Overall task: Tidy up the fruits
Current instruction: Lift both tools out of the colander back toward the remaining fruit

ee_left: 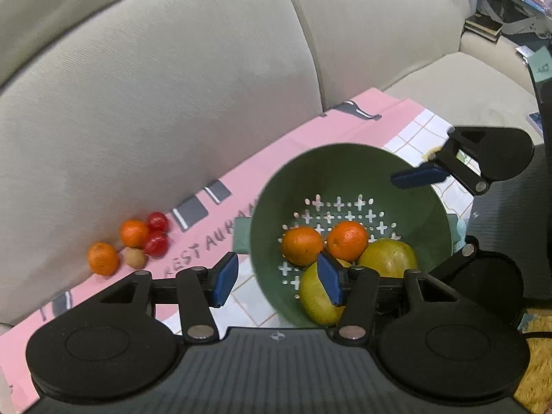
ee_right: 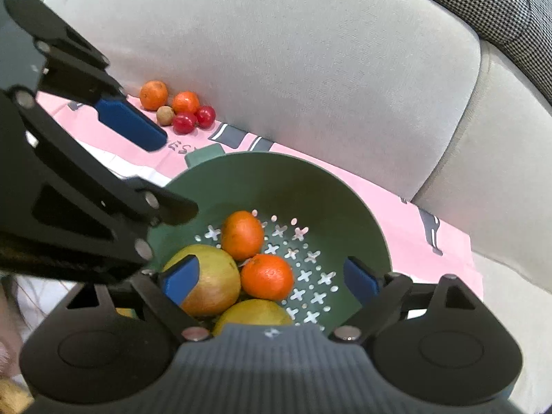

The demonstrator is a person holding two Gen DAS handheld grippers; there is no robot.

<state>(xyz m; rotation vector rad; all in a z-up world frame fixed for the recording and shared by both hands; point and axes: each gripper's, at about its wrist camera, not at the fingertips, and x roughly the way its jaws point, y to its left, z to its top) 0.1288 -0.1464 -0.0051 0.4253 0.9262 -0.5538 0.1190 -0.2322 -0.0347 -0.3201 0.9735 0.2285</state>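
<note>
A: Entry. Dark green perforated plastic colander bowl sits tipped on the pink printed cloth mat laid over the grey-beige sofa. Inside it: two small orange mandarins and two large yellow-green round fruits.

B: And outside it?

A: A loose cluster on the mat against the sofa back: two more small mandarins, two glossy red cherry-like fruits, one small brown round fruit. Well apart from the bowl.

B: Claws?

A: Left gripper has its jaws spread and empty; one blue pad is inside the bowl rim in front of a yellow-green fruit, the other outside over the mat. Right gripper is also spread wide and holds nothing; both pads hover over the bowl's interior, straddling the fruit.

B: Risks?

A: My judgement only. First, the bowl is tilted and light; a pad catching the rim could tip it further and roll out the contents. Second, the two tools sit close over the same bowl, so their linkages may collide. Third, the soft cushion gives under pressure, so pressing down near the cluster could scatter the round fruit. The cherry-like ones look easily crushed by a hard close.
</note>
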